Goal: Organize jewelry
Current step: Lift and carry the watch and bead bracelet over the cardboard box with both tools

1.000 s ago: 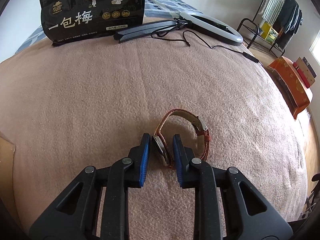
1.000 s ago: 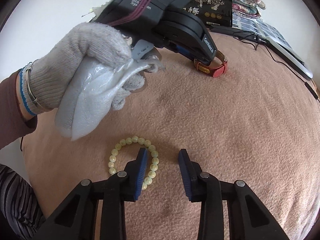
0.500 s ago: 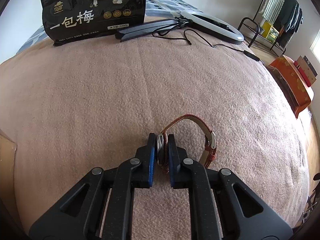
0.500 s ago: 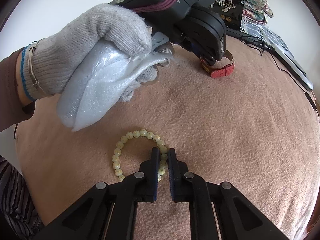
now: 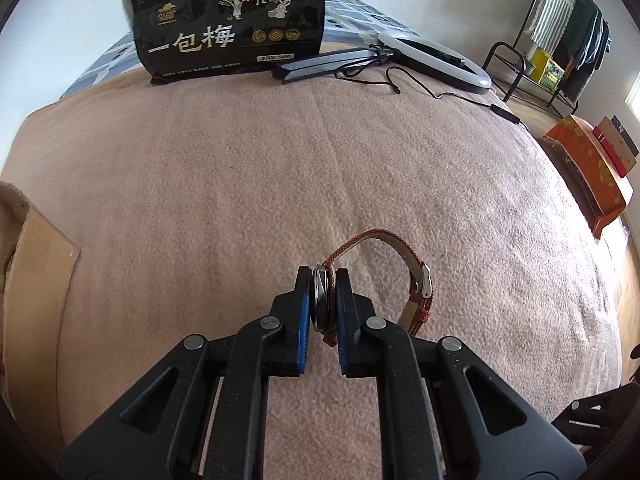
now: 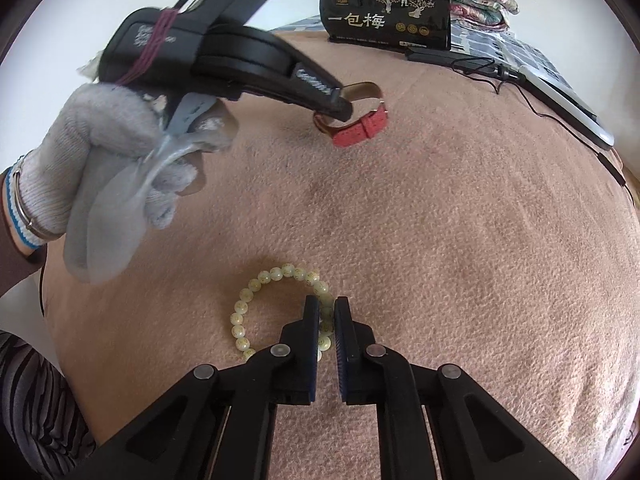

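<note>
A wristwatch (image 5: 320, 296) with a red-orange strap (image 5: 416, 276) is clamped by its case in my left gripper (image 5: 323, 280), lifted just off the pink blanket. In the right wrist view the same watch (image 6: 360, 130) hangs from the left gripper (image 6: 340, 110), held by a gloved hand (image 6: 120, 152). A pale green bead bracelet (image 6: 256, 284) lies on the blanket. My right gripper (image 6: 327, 308) is shut on the bracelet's right side.
A black snack bag (image 5: 228, 20) stands at the far edge, beside a ring light (image 5: 436, 58) with its cable. A cardboard box (image 5: 32, 280) is at the left edge. An orange box (image 5: 588, 168) and a clothes rack (image 5: 560, 40) stand beyond the bed's right side.
Both grippers went from open to shut: the left on the watch, the right on the bracelet. The left then lifted the watch slightly.
</note>
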A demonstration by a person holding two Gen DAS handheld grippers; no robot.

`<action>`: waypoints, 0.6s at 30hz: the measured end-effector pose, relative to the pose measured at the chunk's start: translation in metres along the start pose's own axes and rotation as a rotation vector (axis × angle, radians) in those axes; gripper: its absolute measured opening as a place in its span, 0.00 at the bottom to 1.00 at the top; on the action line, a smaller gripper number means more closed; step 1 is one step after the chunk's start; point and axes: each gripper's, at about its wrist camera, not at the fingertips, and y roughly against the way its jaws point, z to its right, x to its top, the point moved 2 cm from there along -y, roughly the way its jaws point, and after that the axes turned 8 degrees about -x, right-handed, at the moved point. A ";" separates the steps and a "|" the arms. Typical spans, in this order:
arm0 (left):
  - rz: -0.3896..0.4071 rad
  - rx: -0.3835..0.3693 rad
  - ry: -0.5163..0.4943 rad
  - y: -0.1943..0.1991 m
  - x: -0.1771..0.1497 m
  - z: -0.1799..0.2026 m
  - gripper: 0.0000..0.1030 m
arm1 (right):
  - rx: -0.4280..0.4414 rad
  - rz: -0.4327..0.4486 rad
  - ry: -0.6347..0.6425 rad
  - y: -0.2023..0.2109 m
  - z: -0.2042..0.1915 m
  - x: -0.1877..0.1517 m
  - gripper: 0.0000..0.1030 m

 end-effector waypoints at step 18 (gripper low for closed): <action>0.084 0.045 0.054 0.085 -0.055 -0.032 0.09 | -0.077 0.061 -0.022 0.027 0.009 0.015 0.05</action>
